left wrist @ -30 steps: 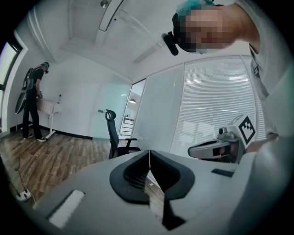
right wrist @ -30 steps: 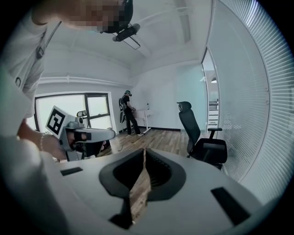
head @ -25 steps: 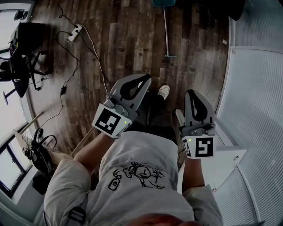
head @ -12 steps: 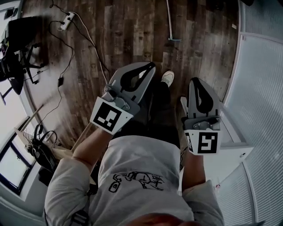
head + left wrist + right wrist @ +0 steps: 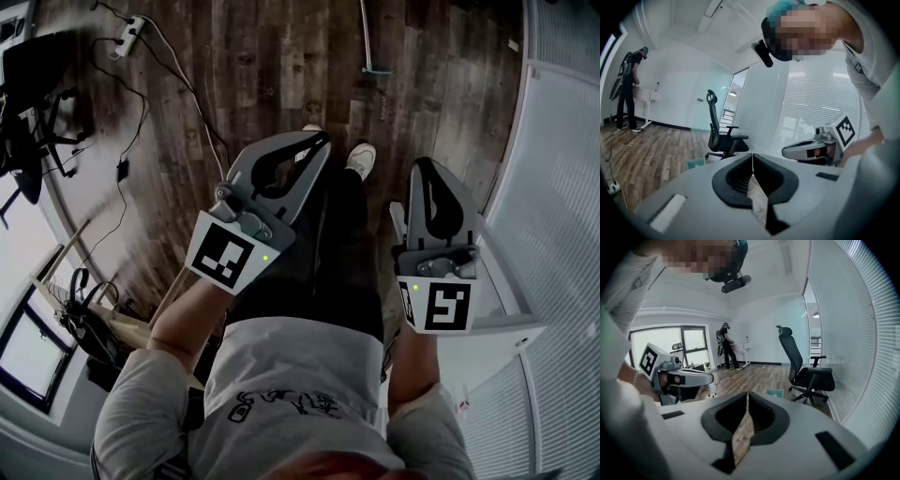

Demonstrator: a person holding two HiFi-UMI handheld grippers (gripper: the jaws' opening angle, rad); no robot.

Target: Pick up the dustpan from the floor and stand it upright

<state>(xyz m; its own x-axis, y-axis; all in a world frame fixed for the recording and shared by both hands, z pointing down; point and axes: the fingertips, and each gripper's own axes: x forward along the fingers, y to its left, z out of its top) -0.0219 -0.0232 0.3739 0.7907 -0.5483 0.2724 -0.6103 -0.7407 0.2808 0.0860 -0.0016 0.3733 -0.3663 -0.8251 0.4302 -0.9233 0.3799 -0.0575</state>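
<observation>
The dustpan's long thin handle (image 5: 367, 37) lies on the wooden floor at the top of the head view; its pan is cut off there. The teal pan (image 5: 696, 163) shows low on the floor in the left gripper view, and the same pan (image 5: 776, 393) shows in the right gripper view, near an office chair. My left gripper (image 5: 324, 140) and right gripper (image 5: 424, 162) are held side by side in front of the person's legs, far from the dustpan. Both are shut with nothing between the jaws.
A power strip (image 5: 127, 36) and cables trail over the floor at upper left. A black office chair (image 5: 806, 373) stands near the pan. A white table (image 5: 502, 291) and blinds (image 5: 562, 187) line the right side. A person (image 5: 630, 89) stands at a far desk.
Both grippers have sunk lower, still shut and side by side. The floor has slid up the head view; the teal pan has left its top edge.
</observation>
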